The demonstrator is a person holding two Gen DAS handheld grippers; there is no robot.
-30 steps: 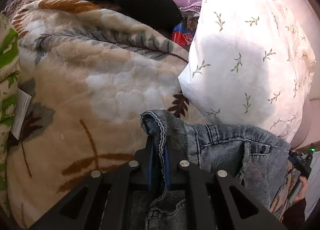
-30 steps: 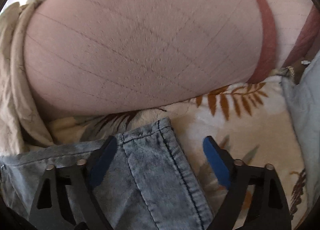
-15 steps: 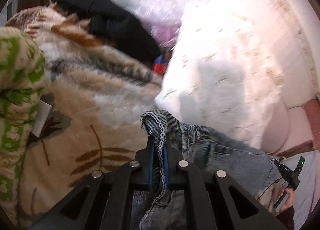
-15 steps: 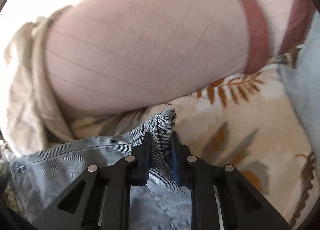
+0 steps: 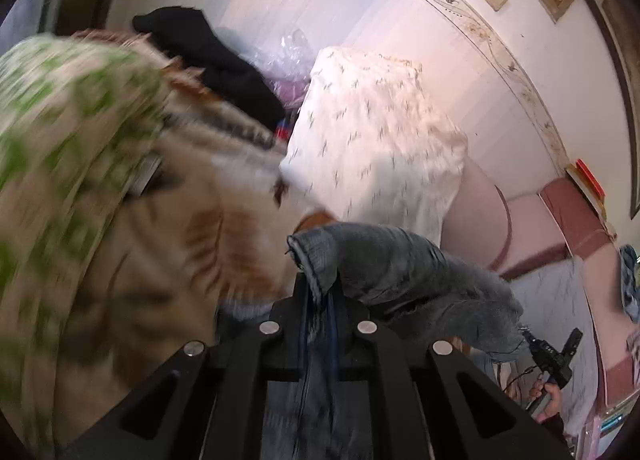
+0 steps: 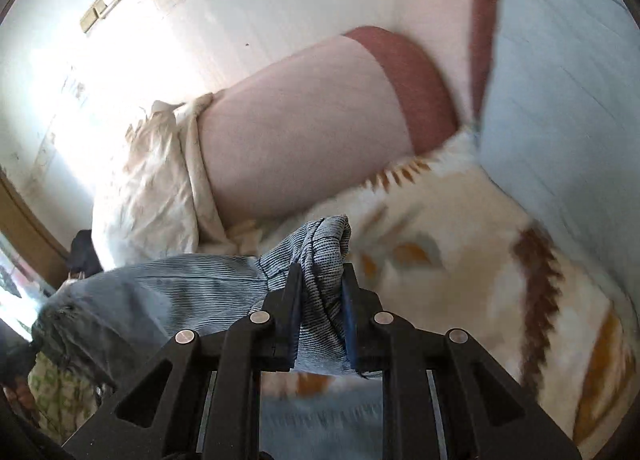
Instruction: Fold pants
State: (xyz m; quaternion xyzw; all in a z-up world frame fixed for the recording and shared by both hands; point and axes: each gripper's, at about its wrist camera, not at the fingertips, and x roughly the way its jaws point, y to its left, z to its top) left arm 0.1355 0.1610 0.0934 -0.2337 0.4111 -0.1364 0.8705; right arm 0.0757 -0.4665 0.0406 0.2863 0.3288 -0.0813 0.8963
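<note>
Left tool (image 5: pixel 320 292) clamped on denim pants (image 5: pixel 400 264), right tool (image 6: pixel 320 284) clamped on another edge; pants lifted above leaf-patterned blanket (image 6: pixel 460 240).

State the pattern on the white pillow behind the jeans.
Small scattered leaf sprigs on white pillow; clearest in the left wrist view.

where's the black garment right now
In the left wrist view, the black garment lies upper left of centre, on top of the leaf-patterned blanket, just left of the white pillow.
</note>
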